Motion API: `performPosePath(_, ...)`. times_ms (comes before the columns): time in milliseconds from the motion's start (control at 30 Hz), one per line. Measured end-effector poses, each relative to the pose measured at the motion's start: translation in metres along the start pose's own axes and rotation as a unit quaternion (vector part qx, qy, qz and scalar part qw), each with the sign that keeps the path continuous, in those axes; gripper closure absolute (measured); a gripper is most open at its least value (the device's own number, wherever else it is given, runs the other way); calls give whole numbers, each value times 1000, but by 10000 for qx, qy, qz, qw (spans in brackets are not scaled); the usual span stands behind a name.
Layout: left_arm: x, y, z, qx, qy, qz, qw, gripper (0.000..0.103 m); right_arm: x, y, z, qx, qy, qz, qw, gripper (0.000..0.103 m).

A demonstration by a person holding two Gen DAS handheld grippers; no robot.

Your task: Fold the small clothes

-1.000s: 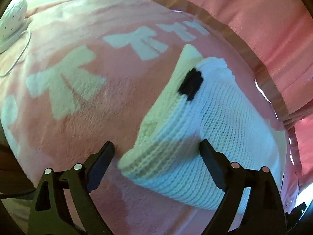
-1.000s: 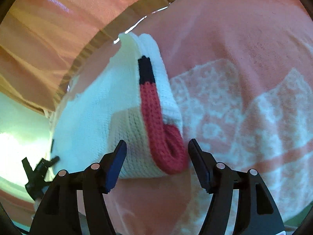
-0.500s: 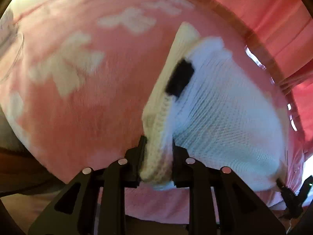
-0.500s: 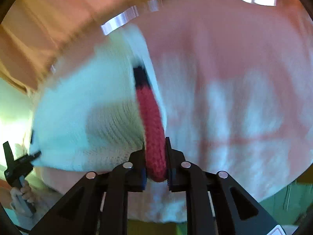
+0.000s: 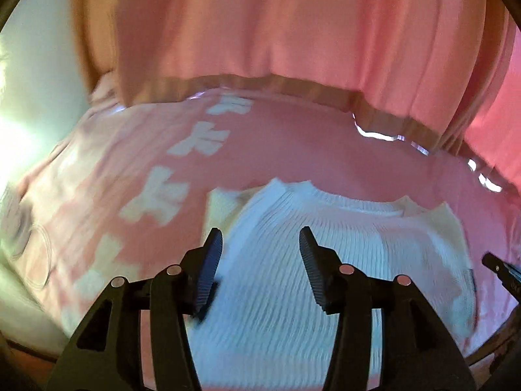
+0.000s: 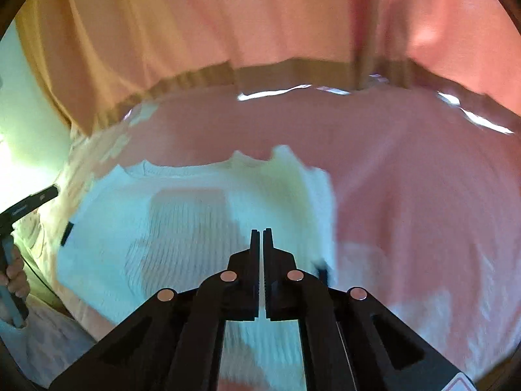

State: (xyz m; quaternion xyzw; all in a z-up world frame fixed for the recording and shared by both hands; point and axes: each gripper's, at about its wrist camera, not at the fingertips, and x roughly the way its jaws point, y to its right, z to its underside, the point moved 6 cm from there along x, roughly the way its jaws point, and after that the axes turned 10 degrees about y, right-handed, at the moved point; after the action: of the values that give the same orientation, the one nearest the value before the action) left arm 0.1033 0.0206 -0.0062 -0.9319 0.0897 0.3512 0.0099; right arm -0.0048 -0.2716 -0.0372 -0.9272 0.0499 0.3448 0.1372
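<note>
A small white knit garment (image 5: 325, 247) lies spread on the pink blanket (image 5: 293, 150); it also shows in the right wrist view (image 6: 195, 208). My left gripper (image 5: 260, 244) is open and empty, its fingers apart above the garment's left part. My right gripper (image 6: 263, 238) is shut with its jaws pressed together and nothing visible between them, above the garment's right part. Both views are blurred by motion.
The pink blanket has white letter shapes (image 5: 156, 202) at the left. A pink curtain (image 5: 293, 32) hangs behind the bed's far edge. A white cable (image 5: 42, 260) lies at the left. The other gripper's handle and a hand (image 6: 13, 260) show at the left edge of the right wrist view.
Both grippers were shut on the garment's folded edges half a second ago. Now they have lifted and pulled back; the left has opened, and the garment lies flat and wider.
</note>
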Motion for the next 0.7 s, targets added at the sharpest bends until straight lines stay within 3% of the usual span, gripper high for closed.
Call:
performPosePath(100,62,15,12,323,-508,-179,9980,55,51,1,-4,-114,-377,49,9992,102)
performPosePath(200,98,4,26,516,-701,-658,9940,55,94,32,-2,-370,-607,744,9947,103)
performPosePath(233,110,-3,32,449,-838,-735,9928,54,97,42,-3,-218,-529,620,9964,103)
performPosePath(300,114,-5,28,437,-719,-769,9935,54,95,48,-6,82,-524,503,9973,103)
performPosePath(367,113,-3,27,471,-738,-776,9931,54,82,36,-13,-55,-372,620,9974,103)
performPosePath(500,106,-2,23,281,-741,-733,9942,55,51,-20,-19,-327,-46,-4,9995,103)
performPosePath(700,91,3,18,211,-608,-666,9957,55,42,-97,17,-804,-456,-829,9923,103)
